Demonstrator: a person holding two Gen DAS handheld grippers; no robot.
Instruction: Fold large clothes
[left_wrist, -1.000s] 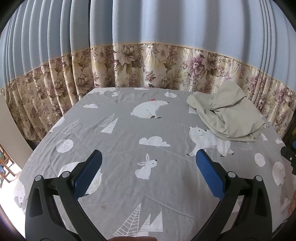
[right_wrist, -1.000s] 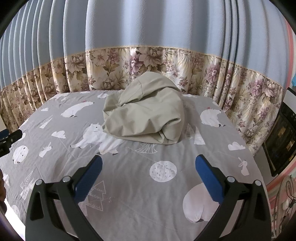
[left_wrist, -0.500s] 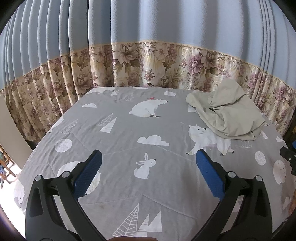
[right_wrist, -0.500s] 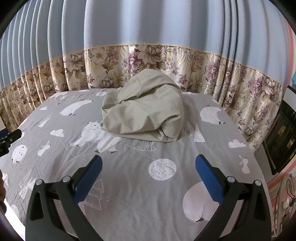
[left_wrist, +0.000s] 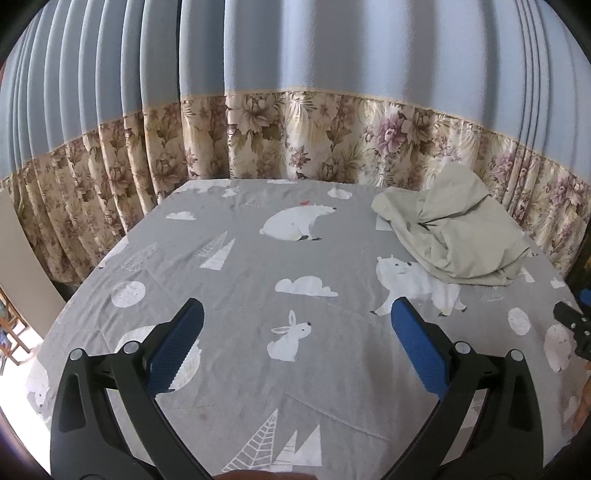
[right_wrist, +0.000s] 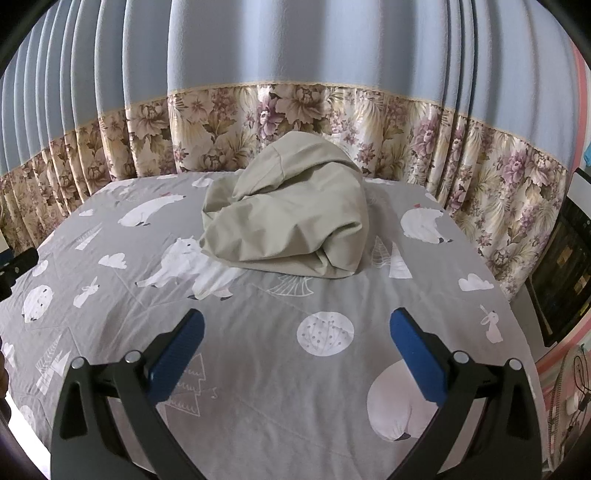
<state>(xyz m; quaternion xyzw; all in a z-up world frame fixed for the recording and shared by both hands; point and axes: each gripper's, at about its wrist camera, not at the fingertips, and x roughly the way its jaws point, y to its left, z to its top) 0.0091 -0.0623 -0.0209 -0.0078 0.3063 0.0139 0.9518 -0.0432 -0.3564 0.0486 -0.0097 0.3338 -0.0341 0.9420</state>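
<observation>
Right wrist view: crumpled beige garment (right_wrist: 291, 218) heaps on the bedsheet (right_wrist: 258, 369), unfolded; both grippers (right_wrist: 295, 350) (left_wrist: 295, 343) gape empty before it.

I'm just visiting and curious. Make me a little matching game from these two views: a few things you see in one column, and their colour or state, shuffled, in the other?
Things:
1. garment
2. bedsheet
3. curtain
4. left gripper

Colour or state:
A. blue above, with a floral band below
B. open, holding nothing
C. pale beige, lying in a crumpled heap
D. grey, printed with white bears, rabbits and trees

Pairs: 1-C, 2-D, 3-A, 4-B
</observation>
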